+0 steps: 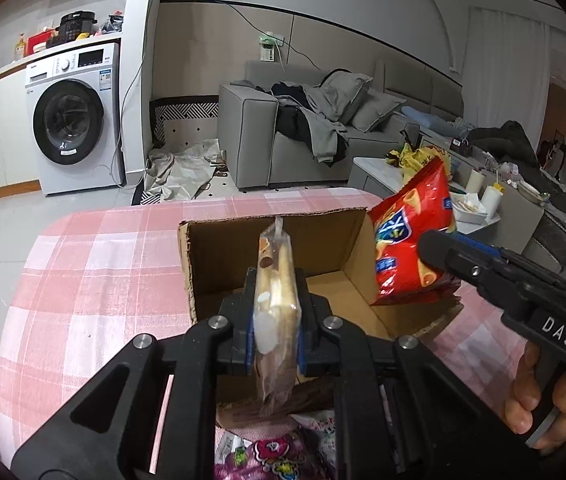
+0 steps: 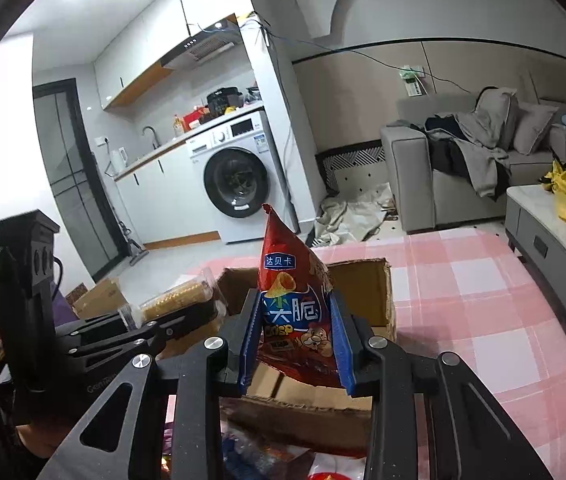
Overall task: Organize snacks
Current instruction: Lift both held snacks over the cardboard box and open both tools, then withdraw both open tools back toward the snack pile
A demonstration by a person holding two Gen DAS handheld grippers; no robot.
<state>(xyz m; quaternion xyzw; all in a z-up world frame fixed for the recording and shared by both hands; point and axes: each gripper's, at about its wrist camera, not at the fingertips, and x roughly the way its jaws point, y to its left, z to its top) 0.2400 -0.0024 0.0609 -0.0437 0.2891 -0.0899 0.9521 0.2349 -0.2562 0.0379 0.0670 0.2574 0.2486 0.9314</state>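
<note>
Both snacks are held above the open cardboard box (image 1: 283,256), which stands on the pink checked tablecloth (image 1: 95,264) toward the far middle of the table. The left gripper (image 1: 275,320) is clamped on a clear-wrapped biscuit pack (image 1: 277,300), held on edge over the near side of the box; the right gripper (image 2: 297,336) is clamped on a red crisp bag (image 2: 295,312), held upright over the right side of the box. Two risks are judged from this position. The two tools are close together over one small opening, so a collision between the right gripper and the biscuit pack is possible if both are lowered at once. The crisp bag is glossy, air-filled film pinched only at its lower body, so slipping, or crushing of its contents, is possible under a tighter squeeze. The biscuit pack is a flat, rigid slab in smooth film, with loose crimped ends above and below the blue pads (image 1: 250,338); it could tilt as it is released and catch on the torn, ragged left wall of the box. The box is plain brown corrugated board, its flaps bent outward. More wrapped snacks (image 1: 279,452), pink and white, lie at the near edge and are judged not yet sorted.
</note>
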